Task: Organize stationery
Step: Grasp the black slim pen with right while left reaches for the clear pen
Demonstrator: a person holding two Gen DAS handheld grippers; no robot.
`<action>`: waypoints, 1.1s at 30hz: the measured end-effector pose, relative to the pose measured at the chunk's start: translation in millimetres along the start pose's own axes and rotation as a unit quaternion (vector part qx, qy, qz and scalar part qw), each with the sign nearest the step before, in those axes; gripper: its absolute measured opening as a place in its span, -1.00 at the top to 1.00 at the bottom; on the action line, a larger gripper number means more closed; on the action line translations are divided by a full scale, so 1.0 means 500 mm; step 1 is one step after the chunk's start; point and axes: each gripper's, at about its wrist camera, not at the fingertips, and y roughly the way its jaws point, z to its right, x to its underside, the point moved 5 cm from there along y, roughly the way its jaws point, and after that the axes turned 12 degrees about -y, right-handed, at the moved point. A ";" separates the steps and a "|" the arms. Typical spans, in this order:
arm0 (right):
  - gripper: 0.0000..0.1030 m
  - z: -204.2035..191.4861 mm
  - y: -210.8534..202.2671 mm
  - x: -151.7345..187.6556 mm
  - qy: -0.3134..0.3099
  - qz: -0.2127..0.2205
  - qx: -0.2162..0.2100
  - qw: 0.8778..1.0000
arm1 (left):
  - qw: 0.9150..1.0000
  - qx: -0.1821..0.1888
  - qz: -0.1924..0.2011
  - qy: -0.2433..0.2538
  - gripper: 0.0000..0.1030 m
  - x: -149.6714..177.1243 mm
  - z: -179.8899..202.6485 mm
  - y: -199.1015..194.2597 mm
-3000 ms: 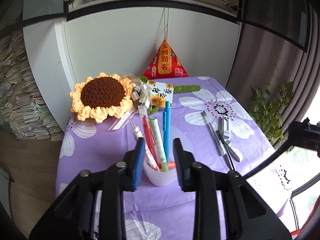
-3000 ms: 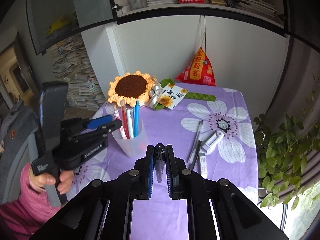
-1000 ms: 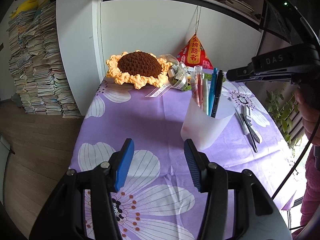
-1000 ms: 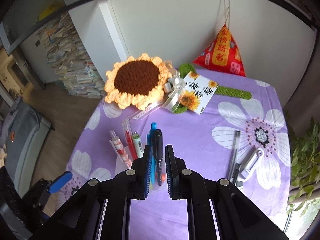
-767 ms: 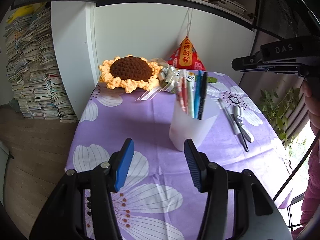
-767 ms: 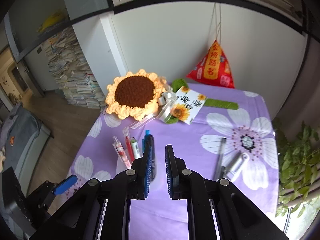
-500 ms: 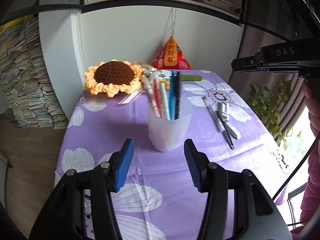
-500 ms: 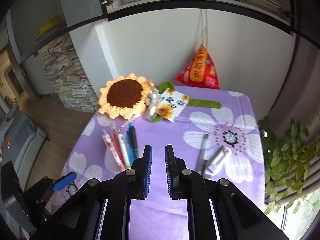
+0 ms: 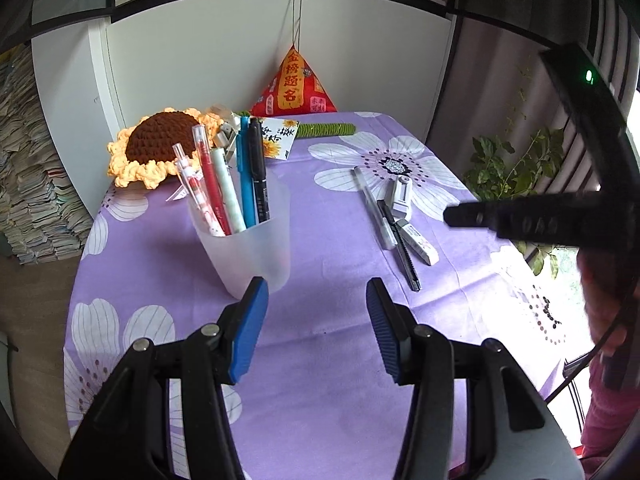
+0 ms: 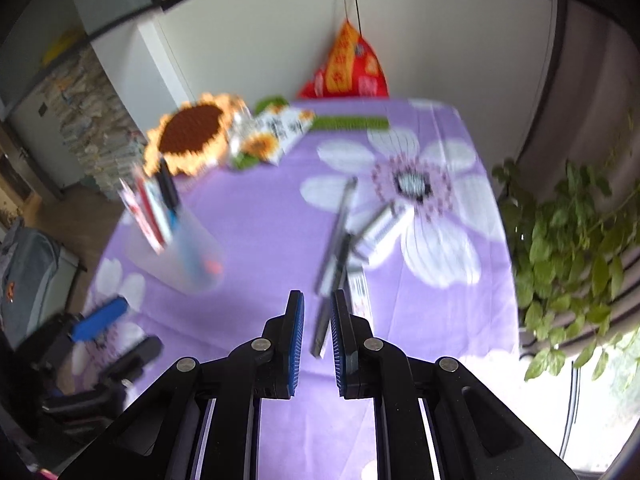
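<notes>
Translucent white plastic cup (image 9: 244, 248) stands left on my purple flowered worktop (image 9: 328, 240), gathering upright pens. My right tool (image 10: 317, 330), narrowly parted and empty, aims at loose black pens (image 9: 402, 246) lying right; left tool (image 9: 316, 316) hangs released.

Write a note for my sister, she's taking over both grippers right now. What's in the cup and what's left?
Left hand-held gripper: open, empty, hanging just in front of the cup.
Right hand-held gripper: a narrow gap between its fingers, nothing held, pointing toward the loose items; this view is blurred.
Done: five pens stand in the cup, including the black marker.
Left on the purple tablecloth: a grey pen, a black pen, a white correction tape and a small white eraser-like piece.
Next, probably: pick up one of the loose pens with the right gripper.
</notes>
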 end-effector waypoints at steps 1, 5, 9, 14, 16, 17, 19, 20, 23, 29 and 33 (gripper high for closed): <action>0.76 0.000 0.013 0.010 0.002 -0.007 0.000 1.000 | 1.000 -0.002 -0.002 0.000 0.06 0.000 0.002 0.004; 0.76 -0.003 0.061 0.037 0.009 -0.031 -0.009 0.999 | 1.000 -0.009 -0.007 0.003 0.06 0.001 0.013 0.014; 0.76 -0.006 0.099 0.049 0.014 -0.051 -0.020 0.998 | 1.000 -0.015 -0.013 0.008 0.06 0.004 0.017 0.023; 0.76 -0.008 0.128 0.050 0.021 -0.064 -0.026 0.997 | 1.000 -0.016 -0.018 0.012 0.06 0.007 0.021 0.030; 0.76 -0.009 0.139 0.052 0.023 -0.070 -0.024 0.997 | 1.000 -0.016 -0.020 0.014 0.06 0.008 0.022 0.033; 0.76 -0.009 0.144 0.052 0.024 -0.073 -0.023 0.997 | 1.000 -0.016 -0.021 0.014 0.06 0.008 0.022 0.034; 0.76 -0.007 0.156 0.055 0.025 -0.081 -0.014 0.996 | 1.000 -0.015 -0.022 0.014 0.06 0.008 0.022 0.035; 0.76 -0.006 0.160 0.055 0.025 -0.084 -0.011 0.996 | 1.000 -0.015 -0.023 0.015 0.06 0.008 0.023 0.036; 0.76 -0.004 0.166 0.057 0.026 -0.078 -0.009 0.997 | 0.999 -0.013 -0.025 0.017 0.06 0.009 0.026 0.039; 0.78 0.015 0.151 0.063 0.020 -0.070 -0.006 0.997 | 0.999 0.000 -0.036 0.025 0.06 0.009 0.047 0.054; 0.78 0.040 0.123 0.086 0.016 -0.077 -0.027 0.997 | 0.998 0.017 -0.052 0.025 0.06 0.000 0.075 0.087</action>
